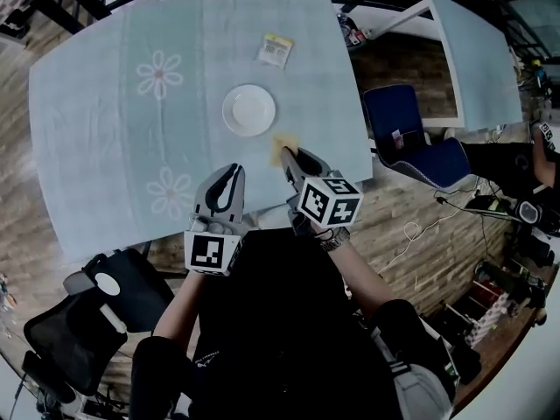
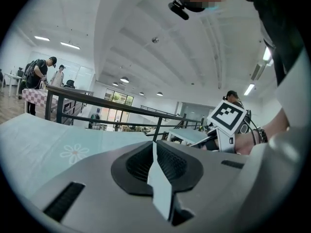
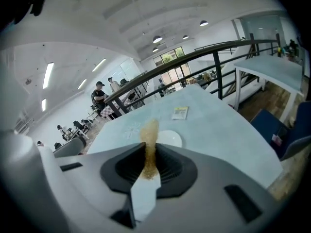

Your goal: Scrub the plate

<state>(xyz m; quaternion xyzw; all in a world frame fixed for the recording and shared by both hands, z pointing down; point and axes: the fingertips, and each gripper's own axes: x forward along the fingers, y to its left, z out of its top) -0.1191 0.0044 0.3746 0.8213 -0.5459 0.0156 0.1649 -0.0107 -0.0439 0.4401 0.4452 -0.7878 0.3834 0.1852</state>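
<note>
- The plate (image 1: 248, 110) is round, white and smooth, with a shallow rim. It lies flat near the middle of the table (image 1: 79, 103).
- A pale blue-green cloth (image 1: 114, 160) printed with white daisies covers the table. A small flat yellow-and-white packet (image 1: 275, 49) lies beyond the plate.
- The sponge (image 3: 150, 130) is a thin, coarse, tan-yellow pad that stands on edge. Its lower part is pinched between ribbed black pads, and its upper part sticks out past them.
- The right gripper (image 1: 290, 156) is clamped on the sponge. It points away from the person, with its tip just beside the plate's near right rim and the sponge not touching the plate.
- The left gripper (image 2: 154, 147) has its jaws pressed together with nothing between them. It is held level over the table's near edge, beside the right gripper and well short of the plate.
- Both grippers have grey matte shells and carry marker cubes.
</note>
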